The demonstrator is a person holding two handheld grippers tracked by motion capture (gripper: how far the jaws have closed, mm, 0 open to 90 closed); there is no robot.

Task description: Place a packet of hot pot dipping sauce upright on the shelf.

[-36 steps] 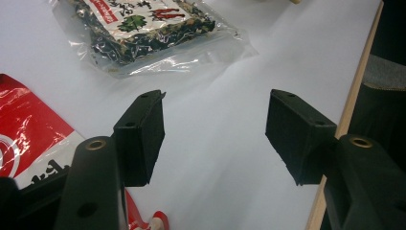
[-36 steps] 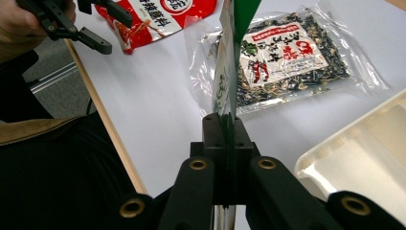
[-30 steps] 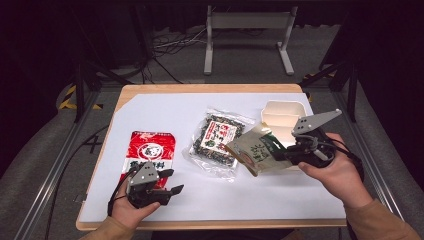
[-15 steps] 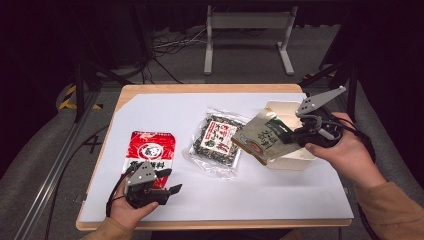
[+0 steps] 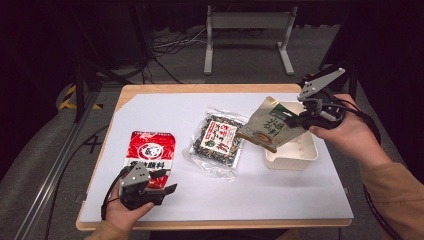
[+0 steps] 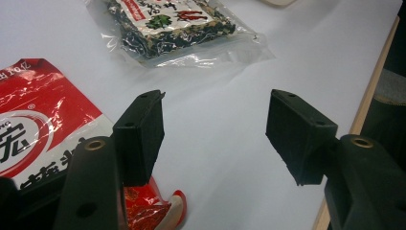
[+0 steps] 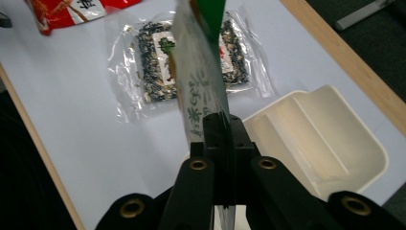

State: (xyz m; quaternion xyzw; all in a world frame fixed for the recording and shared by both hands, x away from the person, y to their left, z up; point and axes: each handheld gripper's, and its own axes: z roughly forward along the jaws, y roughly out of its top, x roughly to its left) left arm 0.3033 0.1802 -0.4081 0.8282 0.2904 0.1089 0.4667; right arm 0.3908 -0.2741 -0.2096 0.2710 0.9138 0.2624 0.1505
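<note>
Your right gripper (image 5: 299, 119) clamps green-tan pouch (image 5: 269, 125) by edge; pouch hangs tilted over white bin (image 5: 304, 156), at 3 o'clock on table. Centre it over bin, lower, then release. Left gripper (image 5: 169, 181) jaws wide, empty, at 7 o'clock beside red packet (image 5: 148, 150).

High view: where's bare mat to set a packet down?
Free: the far strip behind the seaweed packet, and the near stretch from the left gripper toward the mat's right edge. Crowded: between the packet and the white tray, under the held pouch.
</note>
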